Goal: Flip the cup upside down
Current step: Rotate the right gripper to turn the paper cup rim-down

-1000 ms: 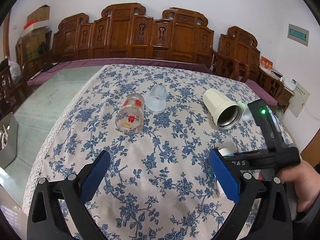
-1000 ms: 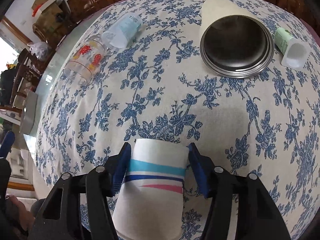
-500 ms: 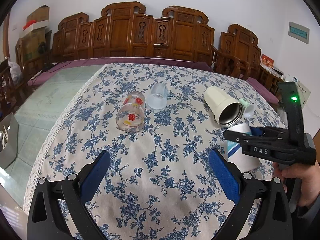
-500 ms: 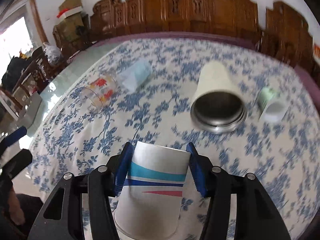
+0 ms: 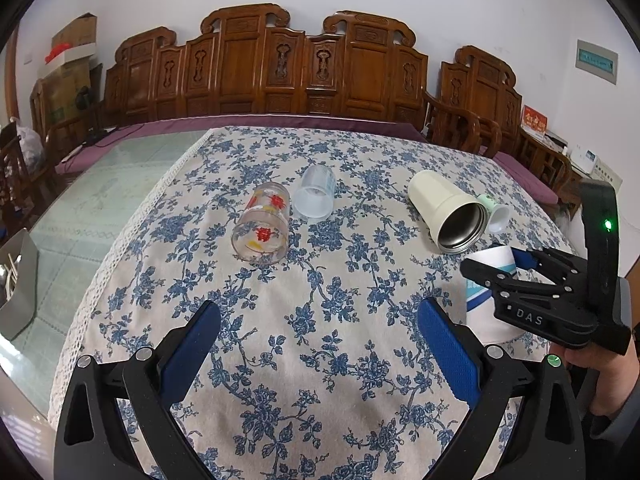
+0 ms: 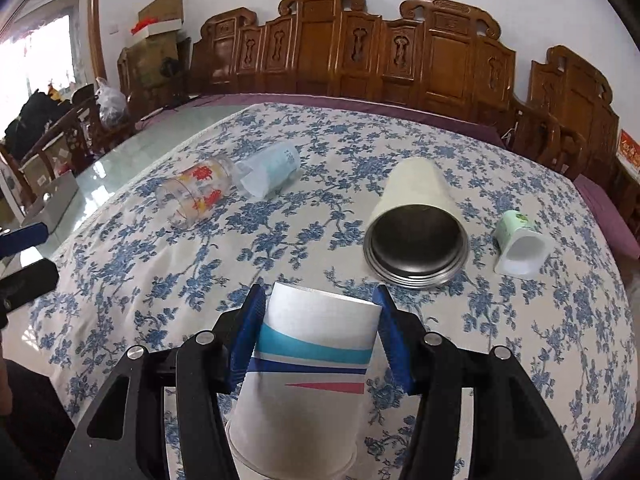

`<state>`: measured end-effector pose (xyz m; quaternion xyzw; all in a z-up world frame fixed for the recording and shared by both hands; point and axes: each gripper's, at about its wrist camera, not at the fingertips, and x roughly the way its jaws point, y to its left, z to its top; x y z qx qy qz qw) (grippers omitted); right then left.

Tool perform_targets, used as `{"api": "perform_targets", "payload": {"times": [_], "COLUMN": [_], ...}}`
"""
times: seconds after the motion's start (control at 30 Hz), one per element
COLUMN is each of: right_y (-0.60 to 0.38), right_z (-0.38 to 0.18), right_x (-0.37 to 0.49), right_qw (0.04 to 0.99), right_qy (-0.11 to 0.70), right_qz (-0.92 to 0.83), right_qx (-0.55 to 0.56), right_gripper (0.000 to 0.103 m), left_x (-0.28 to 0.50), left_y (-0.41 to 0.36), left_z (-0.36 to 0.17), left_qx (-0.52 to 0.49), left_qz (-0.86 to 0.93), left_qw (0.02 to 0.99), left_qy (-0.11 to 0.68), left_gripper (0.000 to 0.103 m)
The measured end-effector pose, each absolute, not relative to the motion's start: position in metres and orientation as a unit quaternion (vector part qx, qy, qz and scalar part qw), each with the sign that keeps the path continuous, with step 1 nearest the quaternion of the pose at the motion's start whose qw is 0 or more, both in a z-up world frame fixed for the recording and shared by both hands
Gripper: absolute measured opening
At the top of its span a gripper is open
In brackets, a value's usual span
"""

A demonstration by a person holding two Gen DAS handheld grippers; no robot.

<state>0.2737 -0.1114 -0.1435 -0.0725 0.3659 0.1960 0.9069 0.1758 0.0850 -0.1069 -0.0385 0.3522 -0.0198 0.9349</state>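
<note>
The desk (image 5: 360, 360), spread with a blue-flowered cloth, carries everything here, and its near right part gives the bare patch of cloth where a cup can be stood on its rim. Across the far half lie four other cups on their sides, which suggests they wait their turn: a cream steel-lined tumbler (image 6: 416, 236) with its mouth toward the cameras, a printed glass (image 5: 262, 230) touching a frosted plastic cup (image 5: 316, 196) to the left, and a small green cup (image 6: 520, 244) just beside the tumbler on the right.

The paper cup (image 6: 308, 364), white with teal, blue and red stripes, is the one being worked. It stands mouth down, wide rim lowest and flat base uppermost, at the near right of the desk. In the left wrist view its rim seems to meet the cloth, though the contact itself is partly hidden.

The right gripper (image 6: 320, 336) has its jaws clamped on the cup's upper wall, near the base, one blue pad on each side; gripping there keeps the rim free to settle flat. Judging by this, the flip is nearly complete and only release remains.

The left gripper (image 5: 320, 344) hovers over bare cloth with its jaws wide apart and nothing between them, apparently kept out of the way.
</note>
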Motion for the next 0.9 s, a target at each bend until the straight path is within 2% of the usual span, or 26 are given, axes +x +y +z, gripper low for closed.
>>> {"api": "perform_targets", "payload": {"times": [0.1, 0.33, 0.63, 0.7, 0.77, 0.8, 0.87, 0.9], "right_y": [-0.116, -0.120, -0.124, -0.124, -0.128, -0.129, -0.128, -0.125], "right_z": [-0.151, -0.140, -0.149, -0.155, -0.152, -0.146, -0.138, -0.133], "right_x": [0.272, 0.266, 0.252, 0.251, 0.252, 0.252, 0.257, 0.263], "right_qw": [0.900, 0.916, 0.911, 0.904, 0.903, 0.907, 0.908, 0.905], "right_qy": [0.381, 0.347, 0.354, 0.371, 0.373, 0.367, 0.366, 0.371], "right_qz": [0.200, 0.195, 0.201, 0.203, 0.207, 0.202, 0.202, 0.207], "right_qx": [-0.065, -0.057, -0.064, -0.066, -0.045, -0.038, -0.035, -0.032], "right_gripper": [0.058, 0.058, 0.056, 0.031, 0.032, 0.036, 0.053, 0.055], "left_x": [0.176, 0.176, 0.176, 0.176, 0.176, 0.176, 0.175, 0.175], "left_y": [0.084, 0.083, 0.084, 0.084, 0.083, 0.083, 0.084, 0.084], "left_z": [-0.107, -0.106, -0.106, -0.106, -0.105, -0.105, -0.105, -0.105], "left_qx": [-0.036, -0.032, -0.033, -0.033, -0.031, -0.031, -0.034, -0.034], "left_qz": [-0.019, -0.019, -0.018, -0.018, -0.018, -0.017, -0.016, -0.016], "left_qw": [0.935, 0.935, 0.935, 0.935, 0.936, 0.936, 0.936, 0.936], "left_qy": [0.352, 0.352, 0.351, 0.352, 0.351, 0.350, 0.350, 0.350], "left_gripper": [0.095, 0.095, 0.095, 0.095, 0.095, 0.095, 0.095, 0.095]}}
